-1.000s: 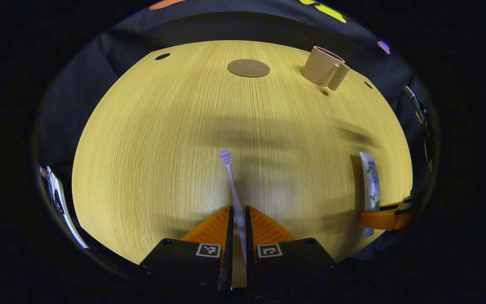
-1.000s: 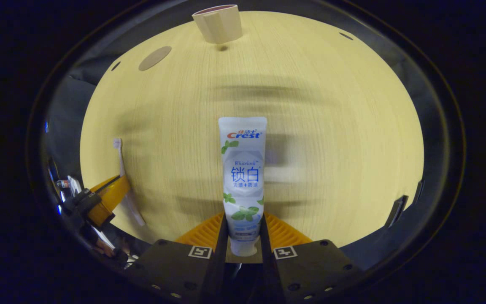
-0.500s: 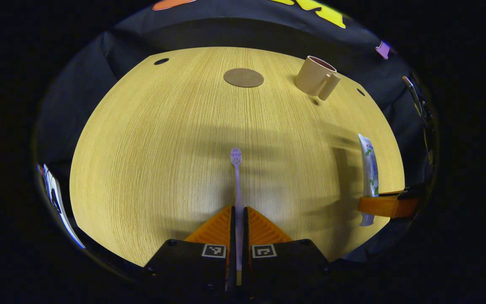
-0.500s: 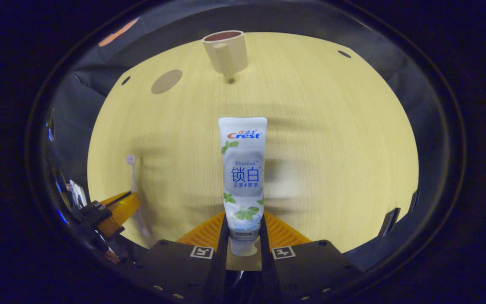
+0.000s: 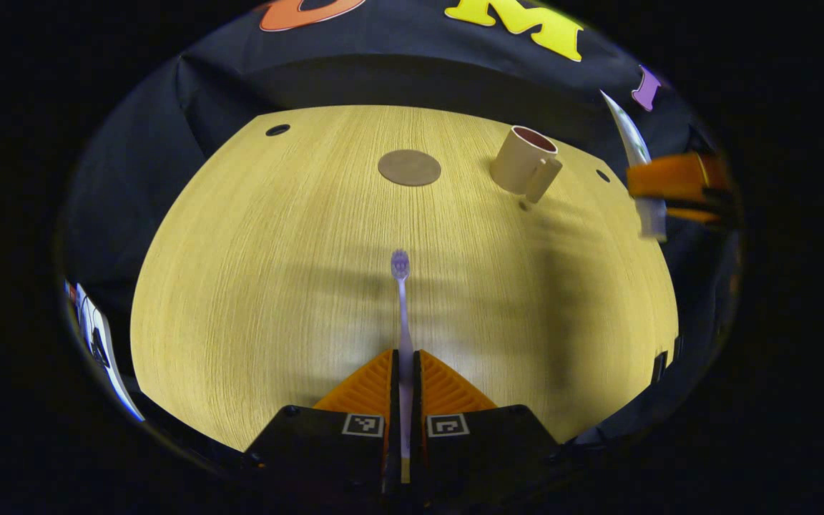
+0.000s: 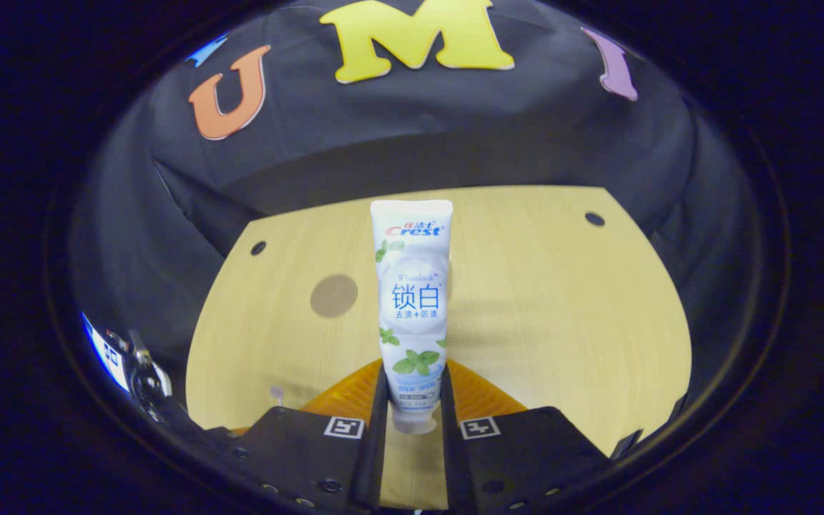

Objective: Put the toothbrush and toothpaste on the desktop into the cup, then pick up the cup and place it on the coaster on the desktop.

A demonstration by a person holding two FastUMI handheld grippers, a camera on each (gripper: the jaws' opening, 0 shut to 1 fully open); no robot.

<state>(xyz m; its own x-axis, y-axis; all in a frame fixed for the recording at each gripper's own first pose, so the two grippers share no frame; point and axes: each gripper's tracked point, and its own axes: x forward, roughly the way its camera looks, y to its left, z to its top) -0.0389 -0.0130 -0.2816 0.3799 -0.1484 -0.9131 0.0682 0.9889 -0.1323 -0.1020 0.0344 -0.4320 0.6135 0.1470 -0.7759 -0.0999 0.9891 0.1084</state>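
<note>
My left gripper (image 5: 403, 355) is shut on the handle of a pale purple toothbrush (image 5: 400, 300), whose head points away over the wooden desktop (image 5: 240, 286). A beige cup (image 5: 523, 168) with a handle stands upright at the far right, beside a round brown coaster (image 5: 409, 167). In the right gripper view my right gripper (image 6: 412, 370) is shut on the cap end of a white toothpaste tube (image 6: 412, 286), held high above the desktop (image 6: 562, 300). The coaster (image 6: 334, 295) lies to the left of the tube. The left gripper view has the right gripper (image 5: 677, 182) raised at the right edge with the tube (image 5: 630, 139).
Small dark holes (image 5: 277, 130) mark the desktop's far corners (image 6: 594, 219). The black cloth wall rises just behind the far edge. The toothbrush head (image 6: 277, 391) peeks in at the lower left of the right gripper view.
My right gripper has risen and tilted upward with the toothpaste, from low over the desktop to well above it. The left gripper has lifted slightly with the toothbrush.
</note>
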